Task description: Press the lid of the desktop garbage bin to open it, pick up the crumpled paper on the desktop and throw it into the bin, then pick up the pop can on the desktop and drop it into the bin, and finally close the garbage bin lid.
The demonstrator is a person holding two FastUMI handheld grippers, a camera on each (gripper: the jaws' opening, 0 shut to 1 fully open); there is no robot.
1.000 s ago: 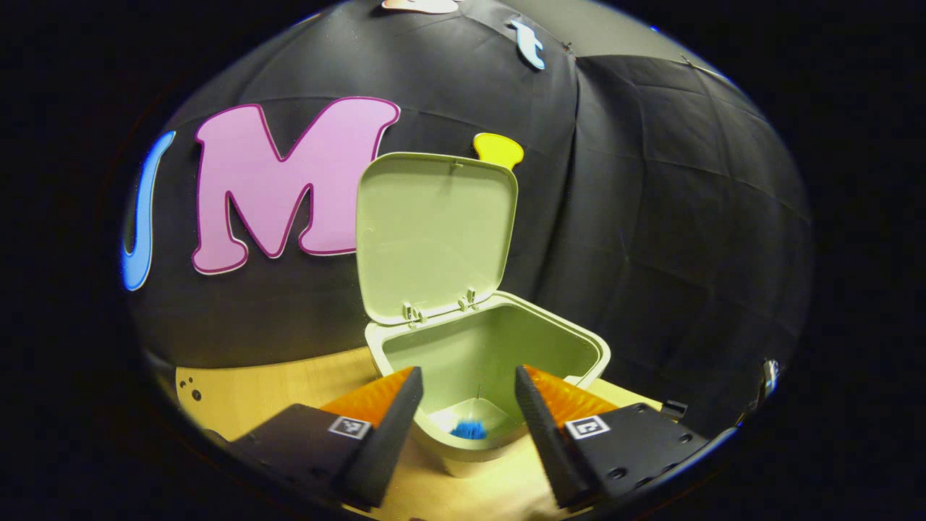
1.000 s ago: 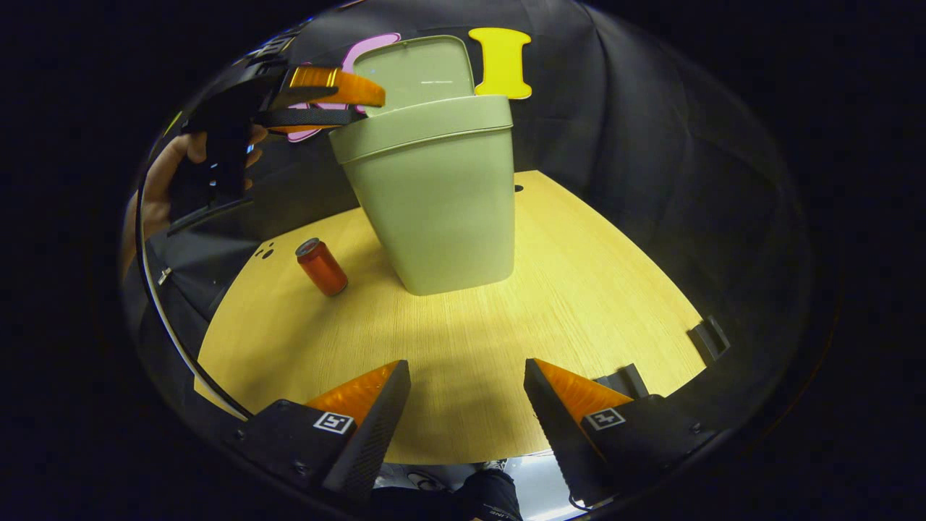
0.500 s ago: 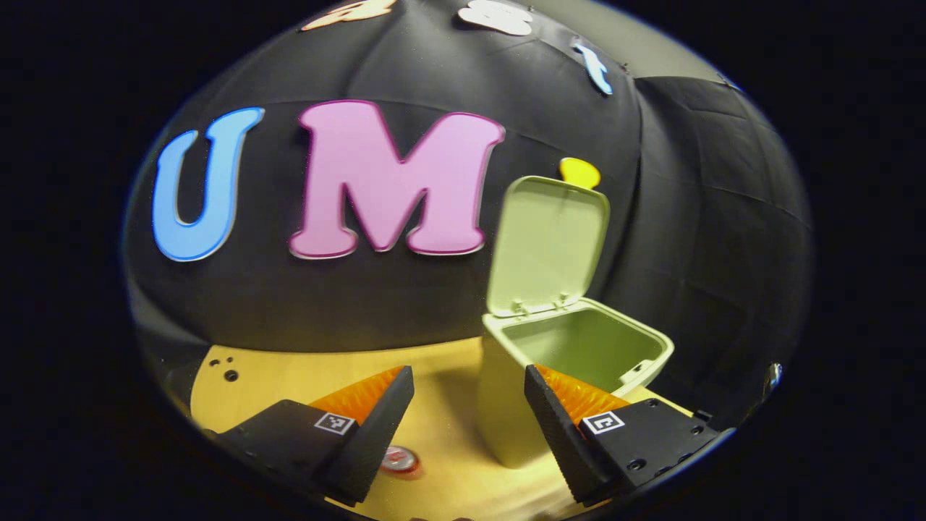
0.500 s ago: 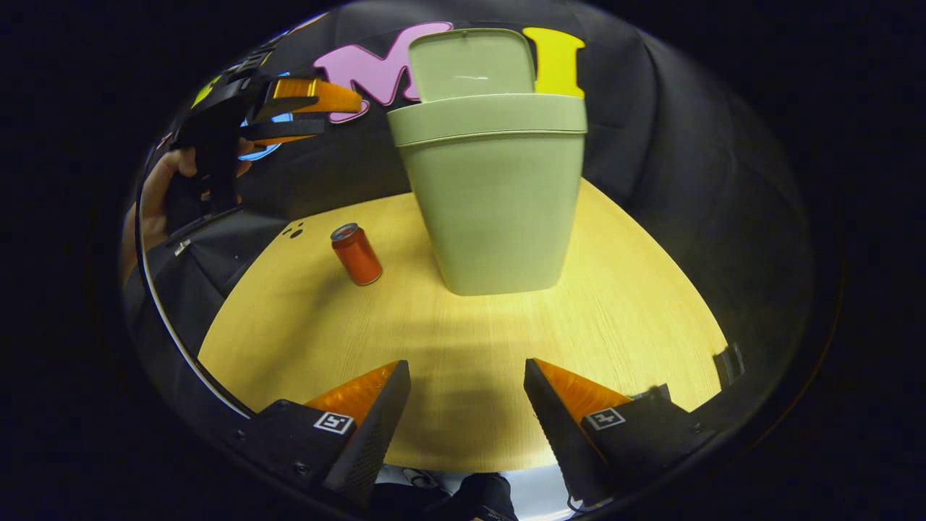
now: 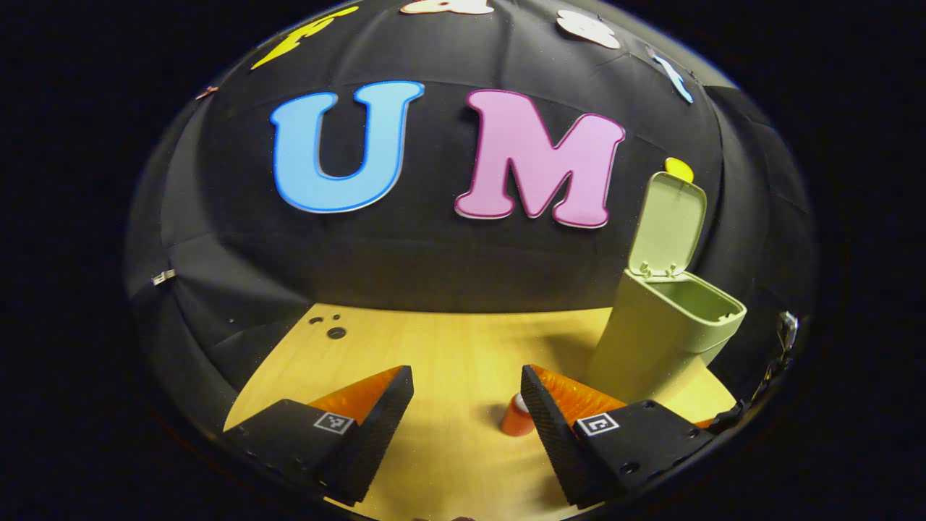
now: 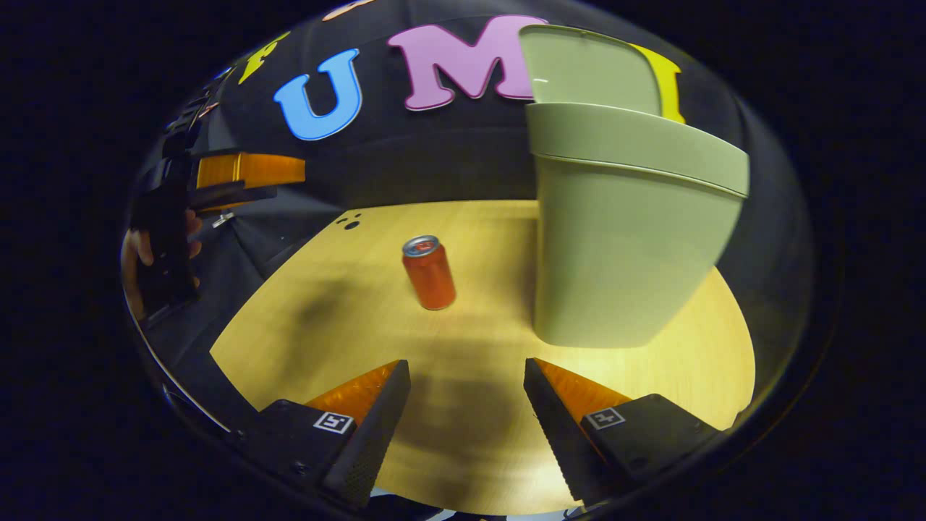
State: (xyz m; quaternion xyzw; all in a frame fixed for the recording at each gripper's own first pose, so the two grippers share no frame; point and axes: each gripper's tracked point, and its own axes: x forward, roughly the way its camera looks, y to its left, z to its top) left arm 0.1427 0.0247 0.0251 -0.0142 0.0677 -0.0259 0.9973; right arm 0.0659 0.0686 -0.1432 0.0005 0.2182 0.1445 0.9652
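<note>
Left gripper (image 5: 466, 405): jaws spread wide with nothing between them, fingers at the bottom of the left gripper view, pointing forward and slightly down. In the right gripper view the same tool (image 6: 239, 181) appears at the upper left of the frame, held level, gripped from below by a hand (image 6: 148, 250) at the left edge.

Right gripper (image 6: 466, 405): jaws spread wide, nothing between them, fingers at the bottom of the right gripper view, angled forward and down.

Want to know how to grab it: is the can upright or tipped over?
Upright. The can stands on its base on the table, silver top up, left of the bin.
</note>
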